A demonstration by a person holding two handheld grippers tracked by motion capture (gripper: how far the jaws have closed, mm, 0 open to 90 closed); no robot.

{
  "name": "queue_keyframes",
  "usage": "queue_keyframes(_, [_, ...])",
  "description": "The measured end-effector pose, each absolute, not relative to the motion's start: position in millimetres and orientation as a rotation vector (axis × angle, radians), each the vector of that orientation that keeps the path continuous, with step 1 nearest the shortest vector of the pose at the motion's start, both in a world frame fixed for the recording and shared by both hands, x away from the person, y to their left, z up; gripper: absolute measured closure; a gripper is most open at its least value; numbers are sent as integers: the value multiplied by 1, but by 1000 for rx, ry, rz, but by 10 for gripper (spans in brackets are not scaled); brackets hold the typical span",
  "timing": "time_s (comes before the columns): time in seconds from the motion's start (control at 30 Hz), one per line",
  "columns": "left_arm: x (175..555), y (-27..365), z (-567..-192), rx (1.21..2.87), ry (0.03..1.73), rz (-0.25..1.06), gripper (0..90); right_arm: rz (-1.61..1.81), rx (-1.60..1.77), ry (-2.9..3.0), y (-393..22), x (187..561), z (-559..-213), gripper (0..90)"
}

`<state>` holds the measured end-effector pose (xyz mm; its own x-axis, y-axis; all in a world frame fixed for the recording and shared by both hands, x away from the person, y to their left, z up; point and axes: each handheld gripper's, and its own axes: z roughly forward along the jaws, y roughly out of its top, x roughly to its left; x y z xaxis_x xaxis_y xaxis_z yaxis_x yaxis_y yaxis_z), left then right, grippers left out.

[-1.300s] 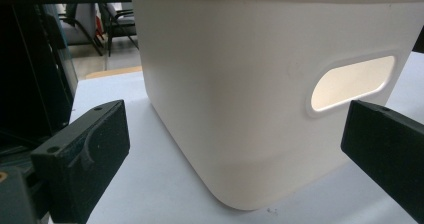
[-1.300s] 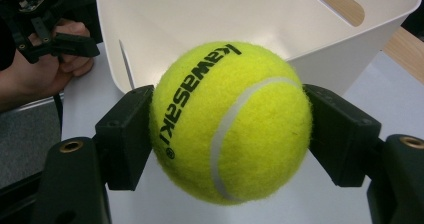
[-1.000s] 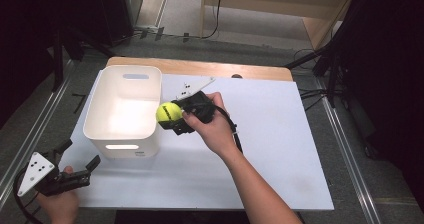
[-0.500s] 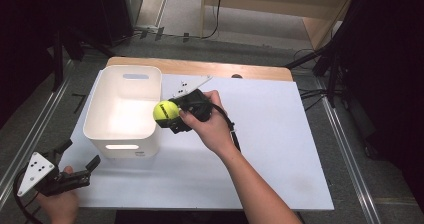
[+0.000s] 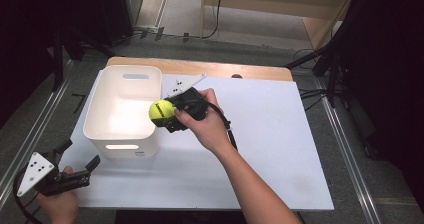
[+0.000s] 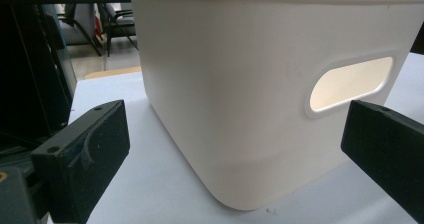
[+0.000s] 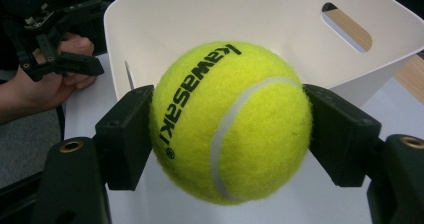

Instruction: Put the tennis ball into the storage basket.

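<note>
Fuzzy yellow tennis ball (image 7: 232, 121) (black "kawasaki" lettering, white seam)

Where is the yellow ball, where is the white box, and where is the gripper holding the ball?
tennis ball (image 7: 232, 121): right gripper view, middle of its yellow felt.
white bin (image 5: 106, 101): high view, left inside wall.
right gripper (image 5: 167, 115): high view, between its jaws, which clamp the ball.
</note>
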<state>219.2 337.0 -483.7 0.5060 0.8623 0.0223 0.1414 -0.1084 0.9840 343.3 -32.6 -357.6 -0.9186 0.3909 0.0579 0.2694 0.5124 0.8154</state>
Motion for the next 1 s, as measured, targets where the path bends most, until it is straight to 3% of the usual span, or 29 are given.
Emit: queue_keyframes(1.0, [219, 337, -484, 1580, 886, 769, 0, 1387, 540, 2623, -9, 347, -352, 246])
